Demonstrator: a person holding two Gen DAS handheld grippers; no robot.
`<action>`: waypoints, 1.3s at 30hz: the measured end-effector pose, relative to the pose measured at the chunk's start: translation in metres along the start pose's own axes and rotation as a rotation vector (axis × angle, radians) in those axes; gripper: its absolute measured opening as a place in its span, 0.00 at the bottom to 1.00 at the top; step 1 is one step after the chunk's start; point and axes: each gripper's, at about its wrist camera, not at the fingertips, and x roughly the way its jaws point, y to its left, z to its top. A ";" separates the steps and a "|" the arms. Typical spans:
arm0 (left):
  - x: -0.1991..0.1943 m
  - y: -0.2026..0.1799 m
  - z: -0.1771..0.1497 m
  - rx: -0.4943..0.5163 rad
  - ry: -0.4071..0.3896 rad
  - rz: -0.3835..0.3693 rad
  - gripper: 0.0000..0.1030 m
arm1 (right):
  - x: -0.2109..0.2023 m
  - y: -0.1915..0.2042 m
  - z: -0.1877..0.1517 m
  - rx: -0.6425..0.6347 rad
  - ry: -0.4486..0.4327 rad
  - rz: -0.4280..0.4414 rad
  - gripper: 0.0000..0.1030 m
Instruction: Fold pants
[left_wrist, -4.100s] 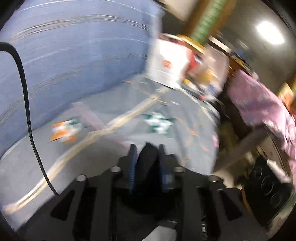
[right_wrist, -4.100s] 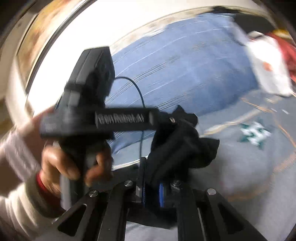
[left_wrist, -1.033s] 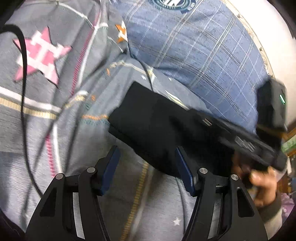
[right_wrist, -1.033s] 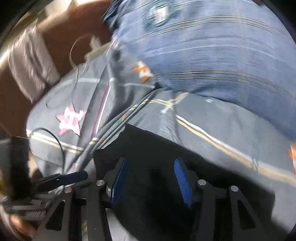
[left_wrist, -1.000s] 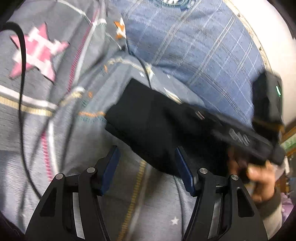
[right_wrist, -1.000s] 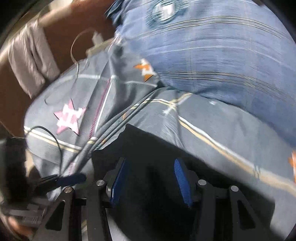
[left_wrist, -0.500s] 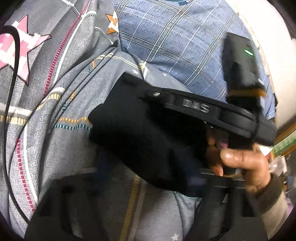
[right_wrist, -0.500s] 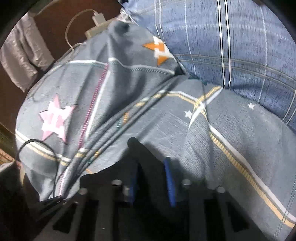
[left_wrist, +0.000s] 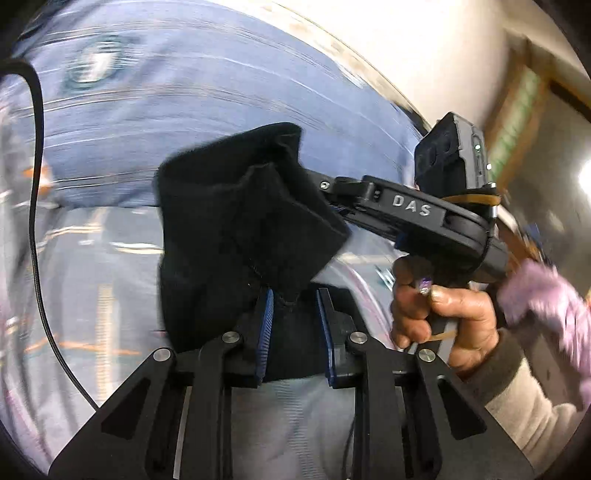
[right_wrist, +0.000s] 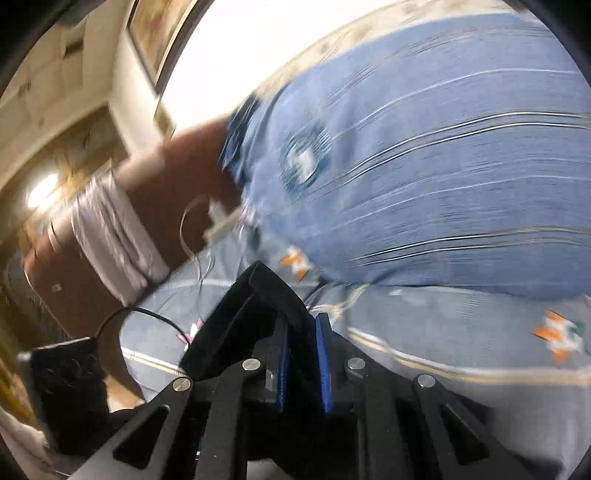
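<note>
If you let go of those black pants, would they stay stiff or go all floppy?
Probably floppy: the black pants sag and crease between the left claw and the right claw, both shut on them. They look light, since small pinches hold them above the bedspread. Likely not slippery; the cloth looks soft and fuzzy.

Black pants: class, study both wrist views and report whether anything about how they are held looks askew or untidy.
The black pants are bunched in a lumpy wad, pinched by the left claw and right claw, hanging above the grey bedspread rather than folded flat. Both views are motion-blurred.
</note>
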 end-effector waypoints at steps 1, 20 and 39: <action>0.016 -0.009 -0.003 0.017 0.032 -0.021 0.21 | -0.020 -0.014 -0.009 0.028 -0.017 -0.034 0.13; 0.032 0.011 -0.021 0.035 0.148 0.044 0.50 | -0.103 -0.087 -0.121 0.413 -0.012 -0.247 0.59; 0.049 -0.002 -0.005 0.050 0.119 0.043 0.54 | -0.094 -0.051 -0.074 0.167 -0.054 -0.448 0.04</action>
